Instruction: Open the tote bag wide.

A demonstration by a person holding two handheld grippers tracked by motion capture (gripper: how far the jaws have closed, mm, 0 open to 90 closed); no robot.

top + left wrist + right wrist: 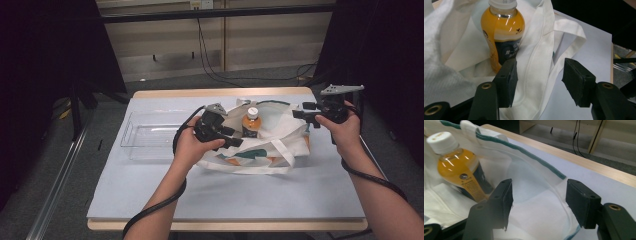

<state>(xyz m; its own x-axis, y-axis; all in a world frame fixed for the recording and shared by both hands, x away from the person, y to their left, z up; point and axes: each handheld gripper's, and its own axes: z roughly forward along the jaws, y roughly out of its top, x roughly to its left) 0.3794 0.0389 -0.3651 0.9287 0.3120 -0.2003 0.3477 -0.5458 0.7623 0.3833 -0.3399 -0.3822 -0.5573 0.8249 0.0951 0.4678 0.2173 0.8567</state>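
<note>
A white cloth tote bag (272, 135) with teal trim lies on the table, its mouth spread wide. An orange drink bottle (251, 121) with a white cap and dark label stands inside it. My left gripper (231, 137) is at the bag's left side, open, its jaws on either side of the bag's white rim (537, 65), with the bottle (502, 32) just beyond. My right gripper (306, 111) is at the bag's right end, open over the teal-edged rim (541, 162); the bottle (459, 167) stands to its left.
A clear plastic tray (150, 135) sits to the left of the bag on the pale blue table cover (225, 195). The table's wooden far edge (220, 93) runs behind. Black cables hang at the back wall. Dark floor surrounds the table.
</note>
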